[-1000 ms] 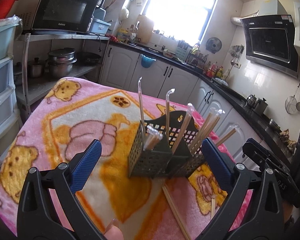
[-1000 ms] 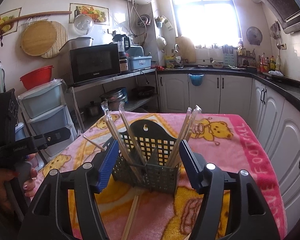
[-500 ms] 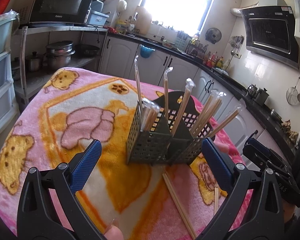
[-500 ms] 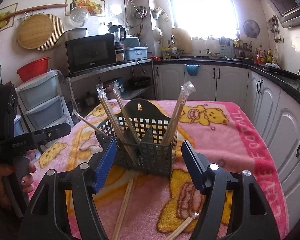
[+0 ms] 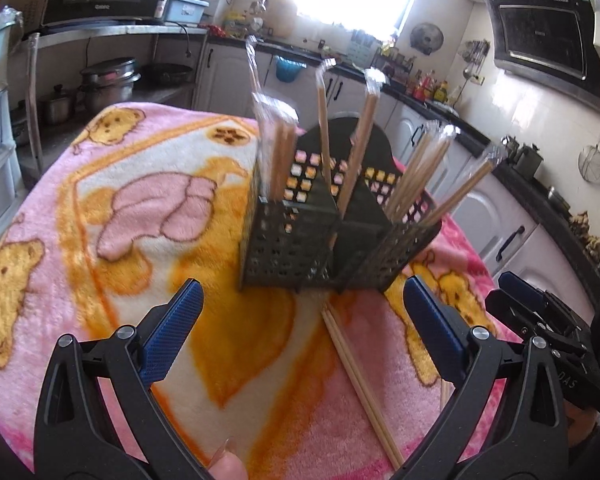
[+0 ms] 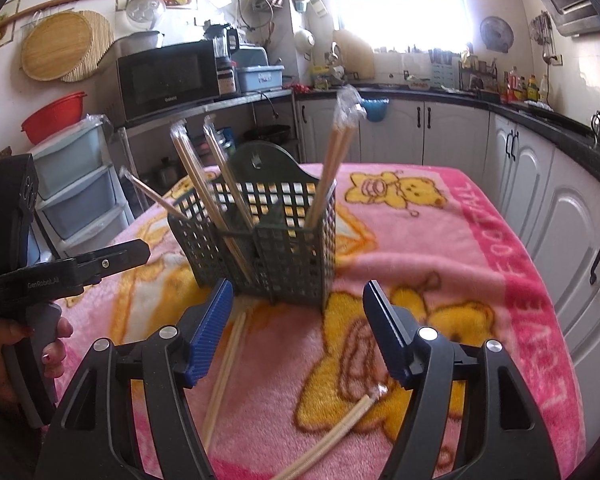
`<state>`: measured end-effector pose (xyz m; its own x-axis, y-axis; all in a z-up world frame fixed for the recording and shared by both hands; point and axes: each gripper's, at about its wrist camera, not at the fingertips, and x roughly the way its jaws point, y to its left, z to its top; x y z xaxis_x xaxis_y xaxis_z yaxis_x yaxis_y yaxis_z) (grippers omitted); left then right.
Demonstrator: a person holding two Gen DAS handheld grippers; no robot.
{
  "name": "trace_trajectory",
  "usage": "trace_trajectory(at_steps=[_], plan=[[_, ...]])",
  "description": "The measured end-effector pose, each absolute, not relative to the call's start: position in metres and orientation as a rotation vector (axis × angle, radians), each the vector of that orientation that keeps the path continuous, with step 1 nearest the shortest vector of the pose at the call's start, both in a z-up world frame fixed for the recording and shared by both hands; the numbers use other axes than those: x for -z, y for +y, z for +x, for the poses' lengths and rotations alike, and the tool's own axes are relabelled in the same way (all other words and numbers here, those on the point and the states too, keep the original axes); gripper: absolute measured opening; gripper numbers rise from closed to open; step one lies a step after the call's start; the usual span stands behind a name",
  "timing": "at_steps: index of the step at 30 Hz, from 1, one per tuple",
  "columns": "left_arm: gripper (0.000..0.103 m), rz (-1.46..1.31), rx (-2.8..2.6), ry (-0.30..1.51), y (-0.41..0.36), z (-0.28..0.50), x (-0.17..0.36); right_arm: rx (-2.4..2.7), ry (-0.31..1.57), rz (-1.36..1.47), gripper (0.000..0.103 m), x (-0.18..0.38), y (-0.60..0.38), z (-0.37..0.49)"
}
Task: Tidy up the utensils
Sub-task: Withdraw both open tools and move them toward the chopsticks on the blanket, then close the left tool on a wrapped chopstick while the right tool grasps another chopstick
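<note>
The dark green utensil caddy (image 6: 260,240) stands upright on the pink bear blanket (image 6: 440,248) covering the surface, holding wrapped chopsticks (image 6: 340,152). Loose chopsticks (image 6: 224,372) lie in front of it. Both the left gripper (image 5: 300,332) and the right gripper (image 6: 298,332) have open, empty jaws, now lower and nearer the caddy than a second ago.

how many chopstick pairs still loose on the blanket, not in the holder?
2. One unwrapped pair lies in front of the holder, under the right tool's left finger. One wrapped pair lies nearer, under its right finger. The tools may hide others.
</note>
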<state>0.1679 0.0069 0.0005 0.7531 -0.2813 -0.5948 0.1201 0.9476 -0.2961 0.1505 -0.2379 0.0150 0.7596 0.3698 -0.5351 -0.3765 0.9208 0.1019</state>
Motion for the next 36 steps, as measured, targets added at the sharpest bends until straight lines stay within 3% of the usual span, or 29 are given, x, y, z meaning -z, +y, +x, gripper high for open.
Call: trace_trajectory(at_steps=[20, 36], plan=[[0.092, -0.248, 0.335, 0.85, -0.035, 0.192, 0.049, -0.346, 0.723, 0.039, 0.065, 0.03, -0.271, 0.147], [0.07, -0.286, 0.36, 0.959, -0.063, 0.218, 0.081, -0.335, 0.85, 0.092, 0.065, 0.059, -0.285, 0.158]])
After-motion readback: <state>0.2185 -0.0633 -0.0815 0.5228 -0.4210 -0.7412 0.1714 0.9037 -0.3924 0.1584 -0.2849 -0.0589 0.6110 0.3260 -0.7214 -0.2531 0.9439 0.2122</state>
